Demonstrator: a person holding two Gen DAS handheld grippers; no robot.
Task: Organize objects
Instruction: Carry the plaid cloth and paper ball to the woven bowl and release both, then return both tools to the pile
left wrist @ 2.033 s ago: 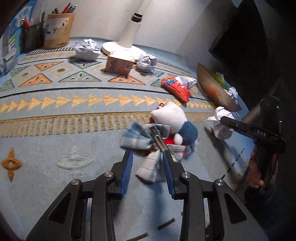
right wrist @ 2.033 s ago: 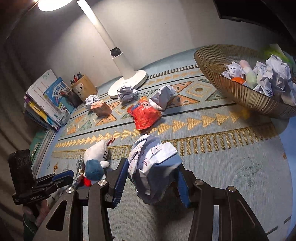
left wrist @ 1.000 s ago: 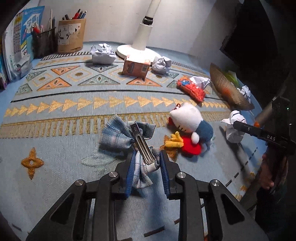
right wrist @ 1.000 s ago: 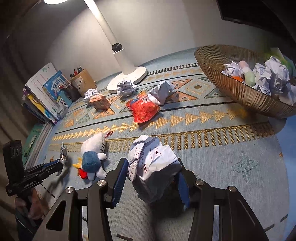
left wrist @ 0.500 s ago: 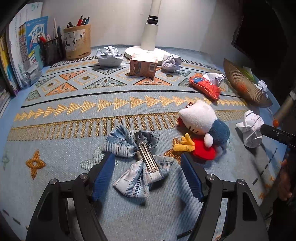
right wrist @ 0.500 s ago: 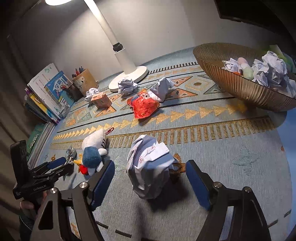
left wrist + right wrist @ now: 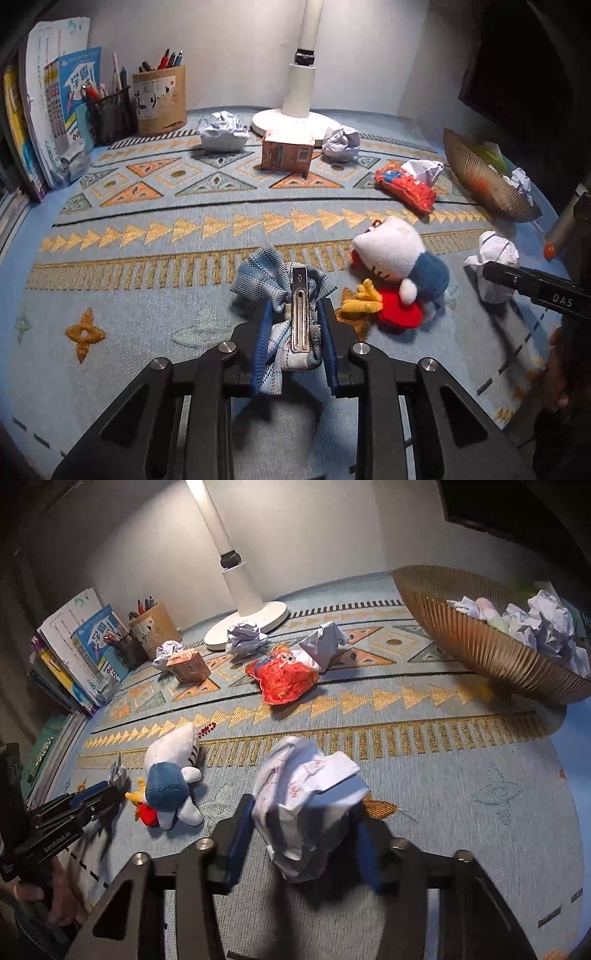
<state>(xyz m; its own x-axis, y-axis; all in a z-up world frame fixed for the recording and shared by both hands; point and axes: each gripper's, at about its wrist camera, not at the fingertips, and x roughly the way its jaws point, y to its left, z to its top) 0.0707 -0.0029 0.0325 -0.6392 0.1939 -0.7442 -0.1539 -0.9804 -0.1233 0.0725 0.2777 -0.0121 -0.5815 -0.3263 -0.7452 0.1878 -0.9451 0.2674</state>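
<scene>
Half a second ago both grippers stood wide open around their things; both have closed in since. The left gripper (image 7: 293,341) is now clamped on the plaid hair bow (image 7: 282,291), blue pads pressed into the cloth on either side of the metal clip (image 7: 300,310). The right gripper (image 7: 301,832) has its left pad against the crumpled paper ball (image 7: 306,801); the right pad sits behind a paper fold, so contact on that side is likely but not plain to see.

The bow's clip runs lengthwise straight away from the left wrist camera, its rounded end pointing toward the far wall. One loop of cloth fans out beyond the pads; the other is bunched between them. The bow lies low on the rug (image 7: 155,236), just left of the plush toy (image 7: 399,273), whose white head points away and to the left.

The paper ball sits right of the plush toy in the right wrist view, well short of the ribbed bowl (image 7: 476,646), which holds more crumpled paper.

The surface is a pale blue rug with orange triangle bands. Toward the wall: a white lamp base (image 7: 291,120), a small cardboard box (image 7: 286,155), a red packet (image 7: 404,188), a pen cup (image 7: 159,99), books (image 7: 55,122) on edge at the left.
</scene>
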